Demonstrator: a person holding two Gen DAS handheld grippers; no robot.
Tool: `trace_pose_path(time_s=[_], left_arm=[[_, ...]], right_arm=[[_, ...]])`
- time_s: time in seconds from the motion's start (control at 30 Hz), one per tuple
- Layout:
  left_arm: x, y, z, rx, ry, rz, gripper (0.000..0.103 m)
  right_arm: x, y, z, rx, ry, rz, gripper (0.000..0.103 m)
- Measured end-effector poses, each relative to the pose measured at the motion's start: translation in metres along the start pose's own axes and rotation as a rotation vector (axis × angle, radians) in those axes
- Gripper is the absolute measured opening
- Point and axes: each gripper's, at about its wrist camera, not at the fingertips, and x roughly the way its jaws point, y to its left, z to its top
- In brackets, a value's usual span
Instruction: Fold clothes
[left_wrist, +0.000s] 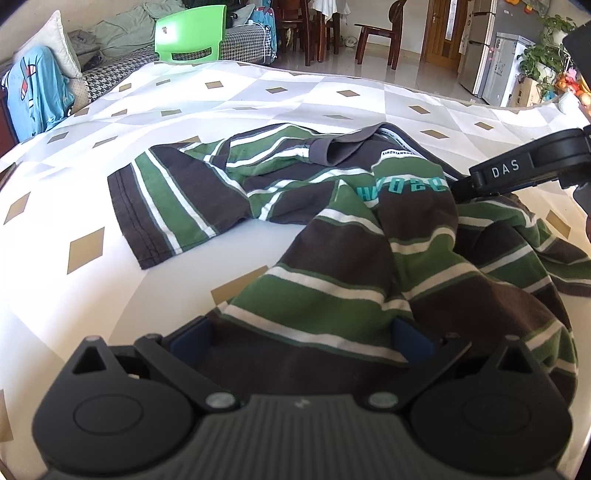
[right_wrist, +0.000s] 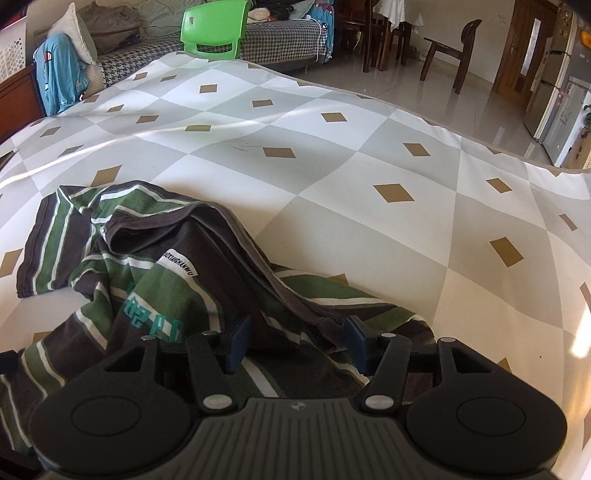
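A brown, green and white striped shirt (left_wrist: 332, 236) lies crumpled on the checked tablecloth (left_wrist: 258, 103), collar and white label facing up, one sleeve spread to the left. My left gripper (left_wrist: 303, 341) stands open at the shirt's near hem, with cloth lying slack between its wide-apart blue pads (left_wrist: 192, 343). In the right wrist view the shirt (right_wrist: 155, 266) fills the lower left. My right gripper (right_wrist: 297, 339) is open over the dark collar edge, with fabric between the pads but not pinched. The right gripper's black body (left_wrist: 517, 171) reaches in from the right in the left wrist view.
The tablecloth (right_wrist: 369, 166) stretches far behind and to the right of the shirt. A green plastic chair (right_wrist: 214, 27) stands at the far edge before a houndstooth sofa (right_wrist: 280, 29) with clothes. Wooden chairs (right_wrist: 454, 48) and a fridge (left_wrist: 491, 51) stand beyond.
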Motion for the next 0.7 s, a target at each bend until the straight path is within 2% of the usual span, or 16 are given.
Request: trace_pose_path(time_s=[0.3,0.43,0.7], left_arm=[[0.000,0.001,-0.001,0.008,-0.007,0.003,0.103],[-0.001,0.008,-0.002,-0.014,-0.005,0.028,0.103],[-0.002,0.030,-0.005,-0.089,0.004,0.111,0.103]], right_arm=[[0.014,0.004,-0.004,-0.026,0.007,-0.058,0.053],[0.019,-0.010,0.000,0.054,0.015,-0.055,0.052],[0.025,-0.030,0.005,0.135,0.002,-0.127,0.052]])
